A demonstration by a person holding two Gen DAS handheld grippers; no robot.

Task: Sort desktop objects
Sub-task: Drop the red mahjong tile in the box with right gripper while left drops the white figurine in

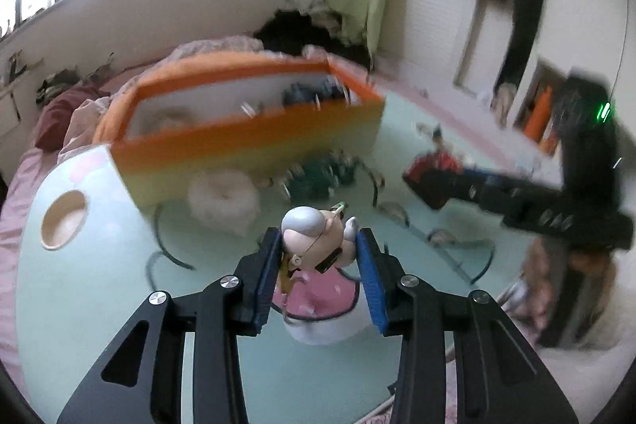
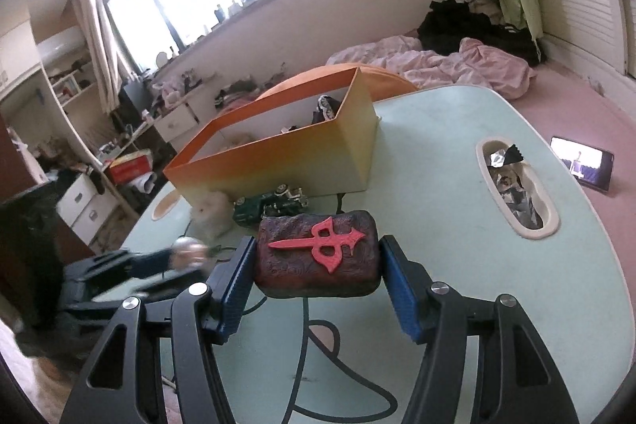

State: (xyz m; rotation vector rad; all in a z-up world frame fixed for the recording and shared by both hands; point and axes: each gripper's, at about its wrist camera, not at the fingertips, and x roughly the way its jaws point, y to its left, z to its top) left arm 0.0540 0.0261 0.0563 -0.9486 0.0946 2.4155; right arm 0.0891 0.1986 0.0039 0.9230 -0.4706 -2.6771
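Left claw point(image 1: 318, 257) is clamped on a small figurine point(image 1: 314, 245) with a grey-white head and pink clothing, its blue pads point(image 1: 367, 273) pressed to either side of the head, above the pale green surface point(image 1: 99, 304). Right claw point(image 2: 316, 265) is clamped on a dark reddish block point(image 2: 318, 257) bearing a raised red emblem, held between its blue pads point(image 2: 401, 289) over the same surface, tilted a little.

Ahead of both stands an orange-to-yellow box point(image 2: 286, 153), open on top, with dark items partly showing inside; what they are cannot be told. At the foot of its near wall lie a dark green toy car point(image 2: 270, 205) and, just beside it, a fluffy white object point(image 2: 208, 211). Both sit between the claws and the box. From the left wrist view the right claw appears as a blurred black shape at the right, with the reddish block at its tip near the car.

A round hole point(image 1: 63, 219) opens in the surface beside the box's left end, and a long oval slot point(image 2: 516, 185) holding crumpled wrappers lies to the right. Dark curved lines are drawn on the surface. Beyond the surface lie a pink duvet point(image 2: 433, 62) and dark clothes on a bed, and a lit phone point(image 2: 582, 161) rests on the pink bed cover at far right.

Each claw points forward and slightly downward toward the box, the left one low, the right one higher.
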